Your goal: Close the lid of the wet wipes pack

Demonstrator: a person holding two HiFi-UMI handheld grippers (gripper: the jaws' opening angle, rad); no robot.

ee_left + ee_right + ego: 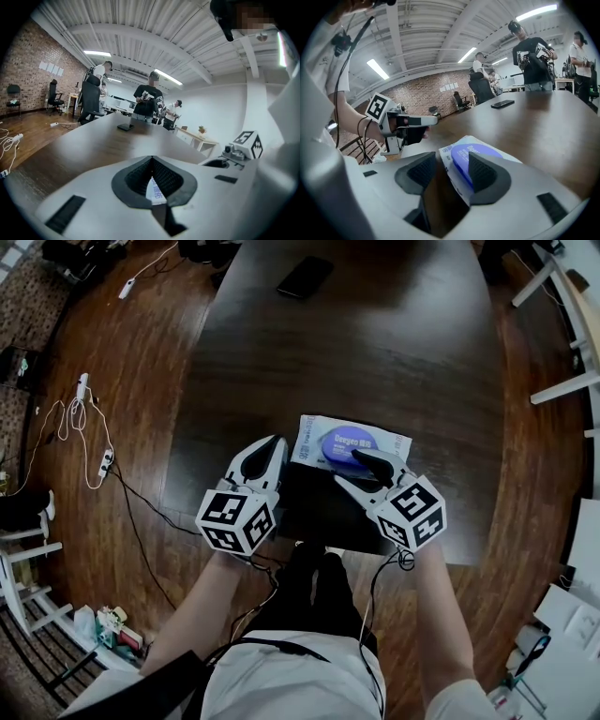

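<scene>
The wet wipes pack is white with a blue oval lid and lies flat on the dark table near its front edge. The lid looks flat against the pack. My left gripper is at the pack's left edge. In the left gripper view a strip of the pack sits pinched between the nearly closed pads. My right gripper is open at the pack's near edge, one finger over the lid and the other beside the pack.
A black phone lies at the far end of the table. White cables and a power strip trail on the wooden floor at the left. White furniture legs stand at the right. Several people stand beyond the table.
</scene>
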